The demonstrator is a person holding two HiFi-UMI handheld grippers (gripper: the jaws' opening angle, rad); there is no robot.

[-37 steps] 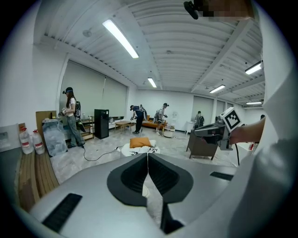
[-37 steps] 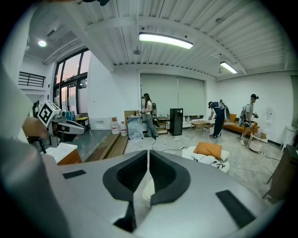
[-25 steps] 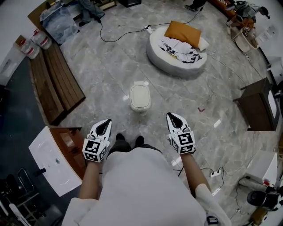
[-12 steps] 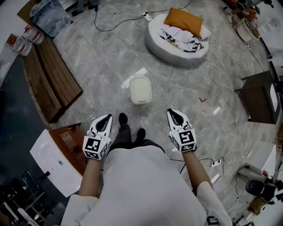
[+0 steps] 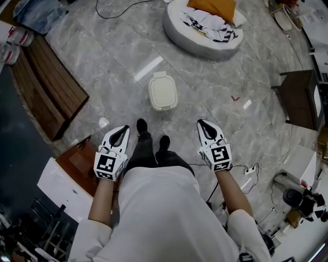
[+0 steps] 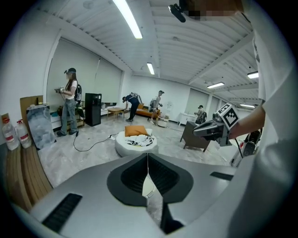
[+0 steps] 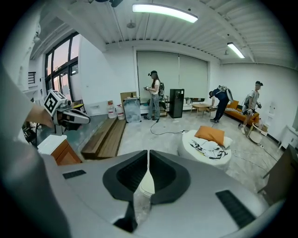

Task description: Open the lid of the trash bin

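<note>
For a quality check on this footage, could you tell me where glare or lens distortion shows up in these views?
Head view: a bright glare streak on the marble floor just beyond the trash bin, itself sharp. Both gripper views: strong fisheye bending, dark corners, ceiling light strips blown white.

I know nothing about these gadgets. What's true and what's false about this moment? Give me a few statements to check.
1. The lid of the trash bin is shut. True.
2. The left gripper is gripping the bin. False: it is held well apart from the bin, jaws together on nothing.
3. The right gripper has its jaws together and empty. True.
4. The orange pillow lies on the bin. False: it lies on the round white cushion.
5. The bin stands on the floor ahead of the person's shoes. True.
</note>
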